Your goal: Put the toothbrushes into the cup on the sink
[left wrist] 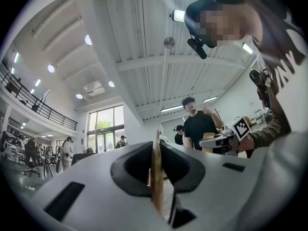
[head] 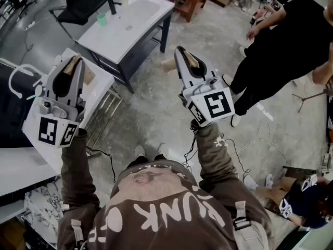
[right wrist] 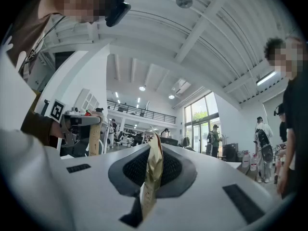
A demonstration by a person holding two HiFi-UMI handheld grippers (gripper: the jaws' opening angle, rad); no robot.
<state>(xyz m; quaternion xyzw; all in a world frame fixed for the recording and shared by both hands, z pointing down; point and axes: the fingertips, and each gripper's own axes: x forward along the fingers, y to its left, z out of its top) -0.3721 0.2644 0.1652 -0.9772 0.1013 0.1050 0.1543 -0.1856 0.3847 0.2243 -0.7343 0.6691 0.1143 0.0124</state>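
Both grippers point up toward the ceiling, away from any table. In the head view my left gripper (head: pixel 77 60) is shut, tan pads together, with nothing between them. My right gripper (head: pixel 183 51) is shut and empty too. The left gripper view shows its own jaws (left wrist: pixel 157 146) pressed flat against each other, and the right gripper view shows the same (right wrist: pixel 155 146). A small green cup (head: pixel 102 19) stands on the white sink table (head: pixel 140 22) far ahead. I see no toothbrushes clearly in any view.
A white table corner (head: pixel 101 85) lies under my left gripper, with a rack below it. A person in black (head: pixel 283 51) stands at the right, and another sits low at the right (head: pixel 304 202). A black chair (head: pixel 83 4) stands behind the sink table.
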